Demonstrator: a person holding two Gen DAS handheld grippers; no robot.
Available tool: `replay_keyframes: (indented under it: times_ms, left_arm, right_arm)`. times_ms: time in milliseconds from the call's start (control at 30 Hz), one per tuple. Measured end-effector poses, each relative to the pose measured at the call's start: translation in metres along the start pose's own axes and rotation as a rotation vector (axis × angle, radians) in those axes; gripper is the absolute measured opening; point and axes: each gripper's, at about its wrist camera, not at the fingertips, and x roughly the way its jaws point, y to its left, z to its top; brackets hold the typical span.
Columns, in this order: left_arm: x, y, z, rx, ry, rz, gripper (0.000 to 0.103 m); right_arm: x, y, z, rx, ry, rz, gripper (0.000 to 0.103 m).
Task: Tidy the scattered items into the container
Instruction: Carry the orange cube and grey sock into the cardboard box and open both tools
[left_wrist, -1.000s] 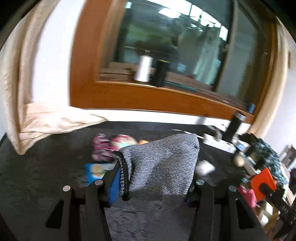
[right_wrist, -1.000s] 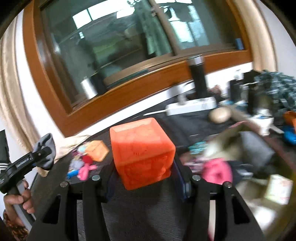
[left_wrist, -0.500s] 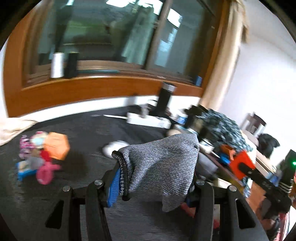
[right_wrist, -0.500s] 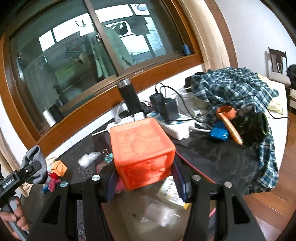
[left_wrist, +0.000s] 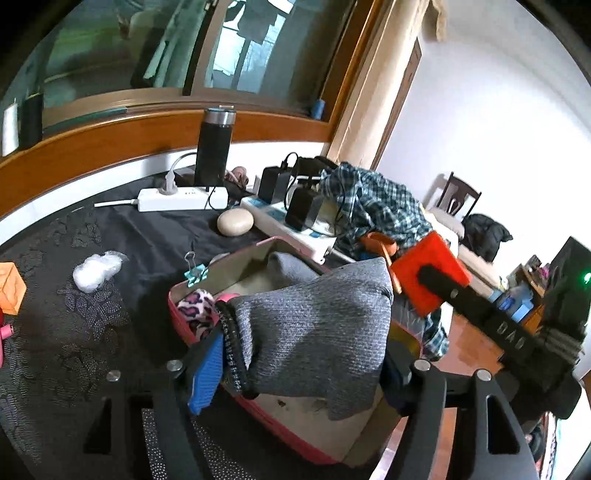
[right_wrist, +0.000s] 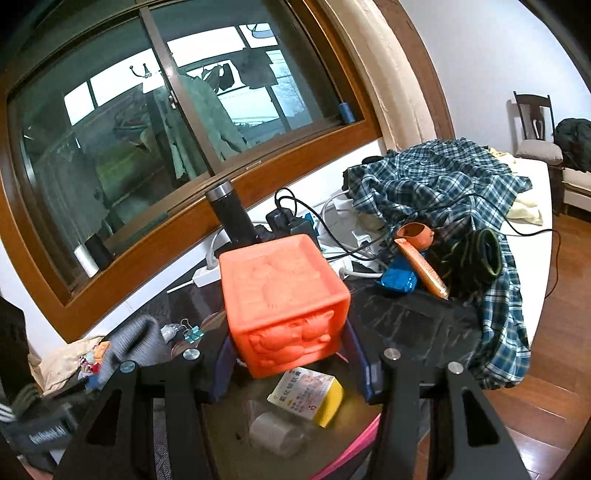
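Both grippers gripped loads above the pink-rimmed container (left_wrist: 177, 314): left gripper (left_wrist: 295, 373) the grey sock (left_wrist: 314, 325), right gripper (right_wrist: 291, 354) the orange cube (right_wrist: 284, 302); a binder clip (left_wrist: 195, 271) and plastic wad (left_wrist: 96, 269) remained on the surface (left_wrist: 92, 332).

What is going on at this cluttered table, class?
A person is tidying with two handheld grippers. The left gripper holds a grey knitted sock over the open pink-rimmed container, which already contains a leopard-print fabric item. The right gripper holds an orange embossed cube above the same box. Neither item has been released yet.
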Motion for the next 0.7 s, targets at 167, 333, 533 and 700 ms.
replay_keyframes:
  times_ms: [167,333,533,700]
  left_arm:
    - [-0.004,0.018,0.001,-0.053,-0.007,0.018,0.079]
    - [-0.002,0.018,0.005,-0.068,0.007,-0.051,0.079]
    - [-0.012,0.022,0.002,-0.041,-0.021,-0.051,0.079]
    - [-0.024,0.042,0.002,-0.084,-0.045,0.000,0.079]
  right_arm:
    - [0.005,0.005,-0.003,-0.006,0.011,0.002,0.057]
    - [0.009,0.011,-0.008,-0.013,0.017,0.002,0.057]
    - [0.009,0.015,-0.010,-0.022,0.020,0.011,0.057]
    - [0.019,0.030,-0.007,-0.051,0.045,0.036,0.057]
